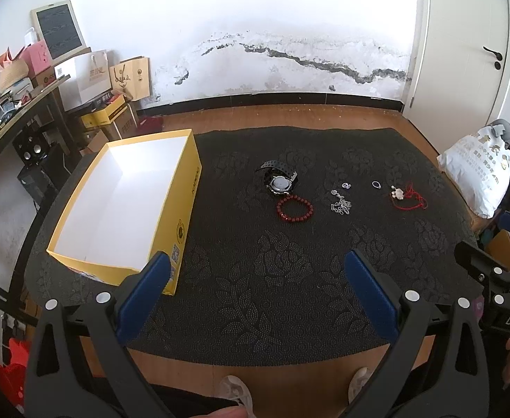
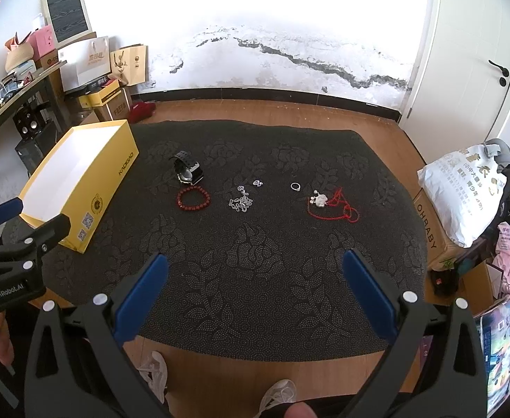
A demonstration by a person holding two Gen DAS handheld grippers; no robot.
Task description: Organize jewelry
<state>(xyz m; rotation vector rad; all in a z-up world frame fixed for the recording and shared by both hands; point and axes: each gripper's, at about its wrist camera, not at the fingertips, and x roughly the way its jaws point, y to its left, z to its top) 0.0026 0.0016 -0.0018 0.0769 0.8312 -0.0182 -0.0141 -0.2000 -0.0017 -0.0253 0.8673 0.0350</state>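
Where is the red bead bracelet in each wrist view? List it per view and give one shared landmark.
Left wrist view: red bead bracelet, centre, just right of middle.
Right wrist view: red bead bracelet, left of centre.
Shared landmark: the black watch lies just behind it in both.

My matt black plastic gripper [image 2: 255, 266] faces a dotted cloth mat [image 2: 255, 278], glossy red beads [image 2: 192, 198], shiny metal chain [image 2: 241, 202], yellow cardboard box [image 2: 108, 177]

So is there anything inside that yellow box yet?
The yellow box shows only a bare white interior; no jewelry is in it. Its near corner is hidden behind the left gripper.
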